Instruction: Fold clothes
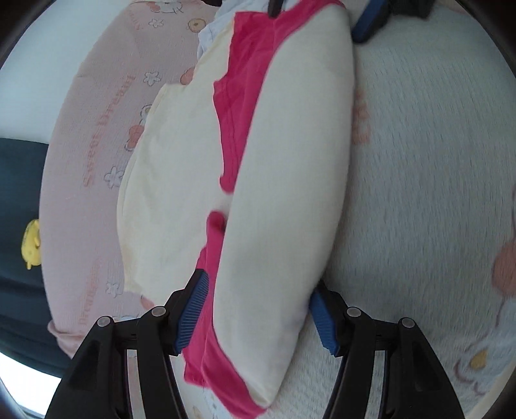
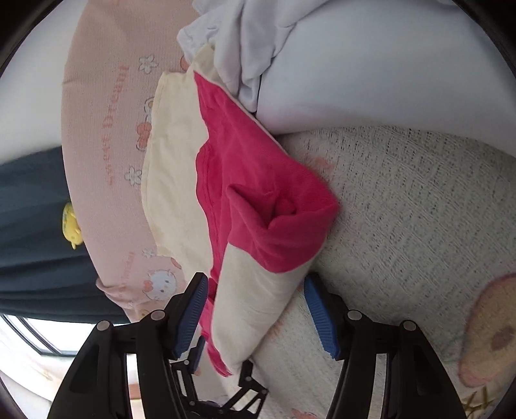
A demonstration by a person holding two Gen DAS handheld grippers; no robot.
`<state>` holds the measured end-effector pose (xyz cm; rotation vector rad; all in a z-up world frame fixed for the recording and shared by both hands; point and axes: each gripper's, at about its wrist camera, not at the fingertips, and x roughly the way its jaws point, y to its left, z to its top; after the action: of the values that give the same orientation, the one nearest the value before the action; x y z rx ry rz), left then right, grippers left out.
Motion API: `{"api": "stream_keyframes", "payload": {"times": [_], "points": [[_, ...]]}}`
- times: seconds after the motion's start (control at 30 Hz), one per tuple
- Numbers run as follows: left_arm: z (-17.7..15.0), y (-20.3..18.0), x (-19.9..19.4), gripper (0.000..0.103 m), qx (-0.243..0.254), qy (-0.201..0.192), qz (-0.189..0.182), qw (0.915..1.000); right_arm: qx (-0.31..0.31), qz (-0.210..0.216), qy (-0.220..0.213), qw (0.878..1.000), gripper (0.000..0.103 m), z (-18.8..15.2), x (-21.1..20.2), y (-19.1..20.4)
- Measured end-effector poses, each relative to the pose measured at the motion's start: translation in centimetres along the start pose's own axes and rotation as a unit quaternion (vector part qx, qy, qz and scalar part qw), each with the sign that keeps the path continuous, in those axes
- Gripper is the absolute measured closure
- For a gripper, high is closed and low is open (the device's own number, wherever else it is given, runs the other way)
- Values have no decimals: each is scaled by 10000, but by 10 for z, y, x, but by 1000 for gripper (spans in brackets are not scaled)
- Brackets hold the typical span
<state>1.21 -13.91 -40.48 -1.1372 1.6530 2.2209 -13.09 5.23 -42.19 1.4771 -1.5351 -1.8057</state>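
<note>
A cream garment with bright pink trim (image 1: 283,167) lies folded lengthwise on the bed. My left gripper (image 1: 258,314) straddles its near end. The fold fills most of the gap between the blue pads (image 1: 193,309) and shows no pinch creases, so the jaws stand open. The same cream-and-pink garment (image 2: 258,199) runs between the pads of my right gripper (image 2: 256,309), also open, with a sliver of room at the right-hand pad. The right gripper (image 1: 322,16) appears at the garment's far end in the left wrist view. The left gripper (image 2: 222,364) shows low down in the right wrist view.
A white textured blanket (image 1: 419,161) covers the bed on the right. A pink cartoon-print sheet (image 1: 96,145) lies on the left. Crumpled white cloth (image 2: 238,42) is heaped beyond the garment. A dark surface with a small yellow toy (image 2: 71,225) sits at the far left.
</note>
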Motion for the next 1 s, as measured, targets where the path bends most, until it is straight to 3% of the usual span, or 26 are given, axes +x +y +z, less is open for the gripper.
{"api": "stream_keyframes", "payload": {"times": [0.17, 0.37, 0.6, 0.7, 0.83, 1.0], "points": [[4, -3, 1, 44, 148, 25, 12, 9999, 10, -35, -82, 10000, 42, 5, 5, 0], [-30, 6, 3, 43, 178, 162, 54, 9997, -231, -59, -135, 9996, 42, 2, 5, 2], [-8, -2, 4, 42, -52, 2, 470, 9989, -547, -142, 97, 9984, 40, -3, 21, 13], [-1, 1, 4, 42, -208, 14, 398, 9990, -550, -117, 45, 9984, 40, -4, 25, 14], [-12, 1, -3, 41, -237, -117, 379, 9989, -653, -230, -13, 9976, 42, -10, 27, 15], [-20, 7, 2, 41, -117, 77, 556, 9984, -804, -346, -33, 9962, 46, -13, 37, 21]]}}
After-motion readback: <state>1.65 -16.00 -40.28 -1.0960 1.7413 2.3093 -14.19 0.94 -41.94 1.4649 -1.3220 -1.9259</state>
